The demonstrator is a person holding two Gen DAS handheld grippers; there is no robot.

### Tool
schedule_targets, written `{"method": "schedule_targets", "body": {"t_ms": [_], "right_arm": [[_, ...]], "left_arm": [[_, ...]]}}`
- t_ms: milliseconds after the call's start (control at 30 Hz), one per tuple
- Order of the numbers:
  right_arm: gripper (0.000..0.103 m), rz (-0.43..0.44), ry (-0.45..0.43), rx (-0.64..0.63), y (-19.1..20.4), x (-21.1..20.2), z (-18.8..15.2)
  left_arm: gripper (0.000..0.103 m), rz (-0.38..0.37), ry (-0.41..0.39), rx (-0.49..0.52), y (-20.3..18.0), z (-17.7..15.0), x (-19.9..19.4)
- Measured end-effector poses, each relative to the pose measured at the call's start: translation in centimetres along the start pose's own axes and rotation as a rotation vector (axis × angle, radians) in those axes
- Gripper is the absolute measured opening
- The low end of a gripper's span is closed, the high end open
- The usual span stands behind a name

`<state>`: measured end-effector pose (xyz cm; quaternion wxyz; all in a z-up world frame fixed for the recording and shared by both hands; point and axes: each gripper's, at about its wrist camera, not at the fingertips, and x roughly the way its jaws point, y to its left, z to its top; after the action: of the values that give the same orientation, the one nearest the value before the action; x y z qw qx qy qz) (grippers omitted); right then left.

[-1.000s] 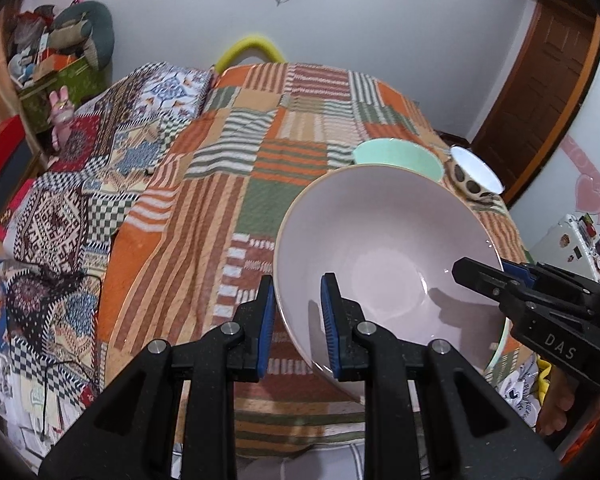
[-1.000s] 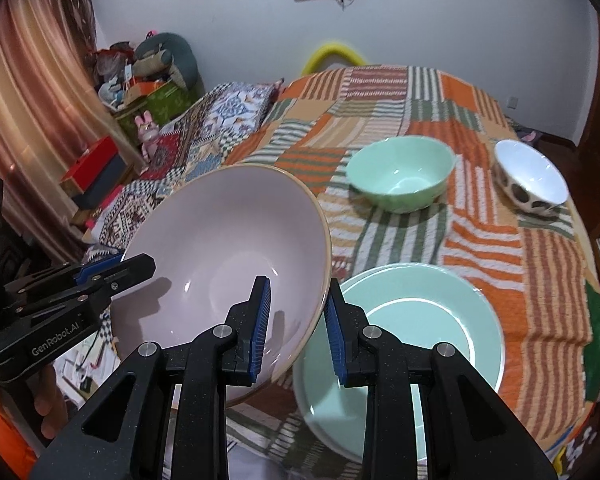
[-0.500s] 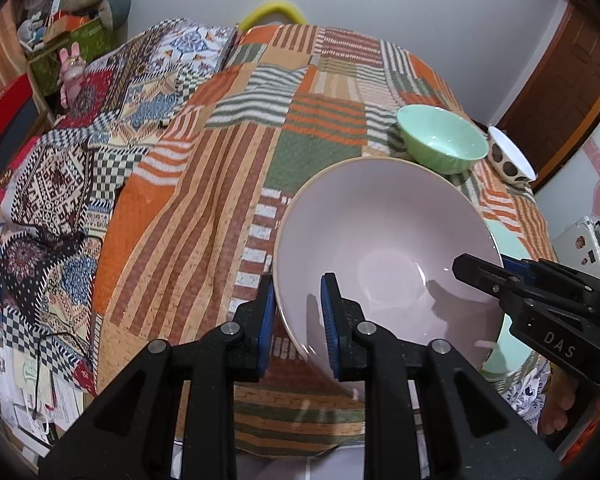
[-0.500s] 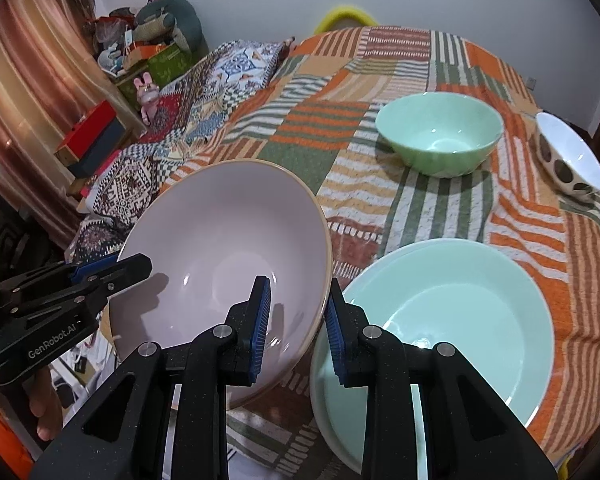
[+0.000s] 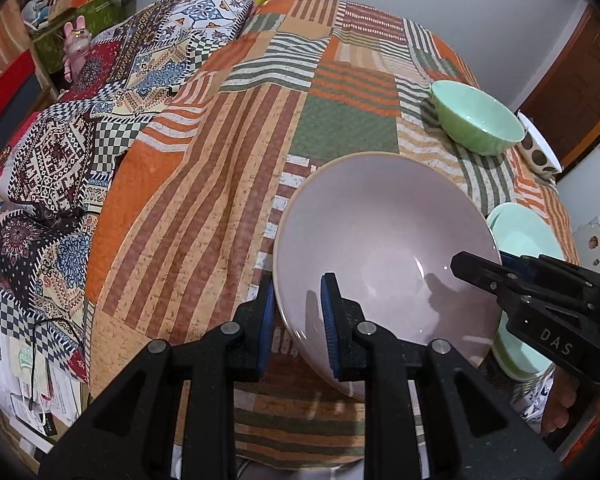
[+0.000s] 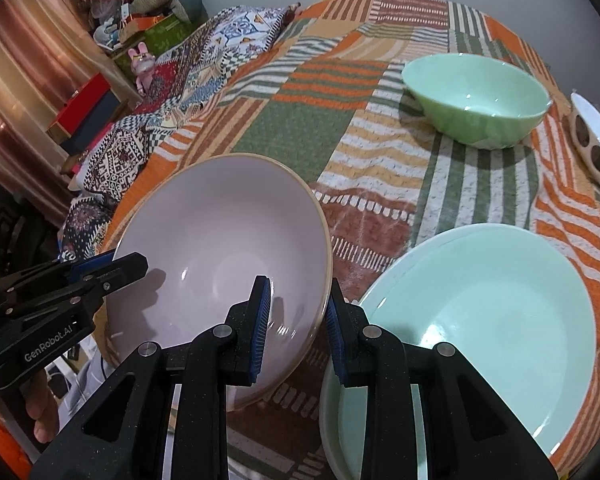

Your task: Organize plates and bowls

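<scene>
A large pale pink bowl [image 5: 384, 236] [image 6: 220, 248] hangs low over the near edge of the patchwork-covered table [image 5: 228, 184], held by both grippers. My left gripper [image 5: 298, 320] is shut on its left rim; in the right wrist view this gripper [image 6: 112, 268] reaches in from the left. My right gripper [image 6: 298, 320] is shut on the bowl's right rim, and the left wrist view shows this gripper [image 5: 484, 272] at the right. Stacked mint green plates [image 6: 496, 312] [image 5: 520, 236] lie just right of the bowl. A mint green bowl [image 6: 476, 98] [image 5: 476, 116] and a white brown-spotted bowl [image 6: 596, 144] [image 5: 540, 152] stand farther back.
A patterned blanket [image 5: 80, 152] hangs over the table's left side. Boxes, a pink toy rabbit [image 6: 140, 60] and soft toys crowd the left wall by a curtain [image 6: 24, 80]. A wooden door [image 5: 572, 92] is at the right. Papers [image 5: 24, 364] lie on the floor.
Both grippers have sunk with the pink bowl toward the table and tilted further down. The green plates and the green bowl now look closer and larger.
</scene>
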<state>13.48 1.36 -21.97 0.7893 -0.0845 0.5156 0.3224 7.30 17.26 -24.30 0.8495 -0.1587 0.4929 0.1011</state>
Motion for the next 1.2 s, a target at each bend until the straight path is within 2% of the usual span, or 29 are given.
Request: {"method": "schedule_targets", "body": {"t_ms": [167, 400, 500, 733, 800, 867, 1000, 1067, 1200], "right_arm": [[0.025, 0.002, 0.001, -0.004, -0.1, 0.1, 0.0], [0.027, 0.012, 0.005, -0.021, 0.0, 0.0, -0.2], [0.027, 0.012, -0.011, -0.029, -0.1, -0.7, -0.2], [0.041, -0.014, -0.121, -0.034, -0.9, -4.7, -0.1], [0.045, -0.018, -0.147, -0.032, -1.1, -5.7, -0.1], [0.047, -0.028, -0.183, -0.025, -1.5, -6.9, -0.1], [0.047, -0.056, -0.246, 0.004, -2.6, -9.1, 0.0], [0.047, -0.063, -0.272, 0.020, -3.4, -10.2, 0.1], [0.047, -0.091, -0.322, 0.050, -4.9, -12.1, 0.1]], "left_arm": [[0.022, 0.016, -0.007, 0.020, -0.2, 0.1, 0.2], [0.022, -0.004, 0.009, -0.014, 0.3, 0.0, 0.3], [0.022, 0.002, -0.009, -0.023, 0.3, 0.1, -0.3], [0.027, 0.027, -0.099, 0.012, -0.8, 0.9, -3.8], [0.031, 0.026, -0.129, 0.032, -1.5, 1.2, -5.0], [0.042, 0.016, -0.163, 0.049, -2.3, 1.5, -6.2], [0.046, 0.013, -0.233, 0.094, -4.4, 2.1, -8.2], [0.053, 0.001, -0.266, 0.118, -5.7, 2.5, -9.1], [0.059, -0.010, -0.314, 0.155, -7.9, 3.4, -10.1]]}}
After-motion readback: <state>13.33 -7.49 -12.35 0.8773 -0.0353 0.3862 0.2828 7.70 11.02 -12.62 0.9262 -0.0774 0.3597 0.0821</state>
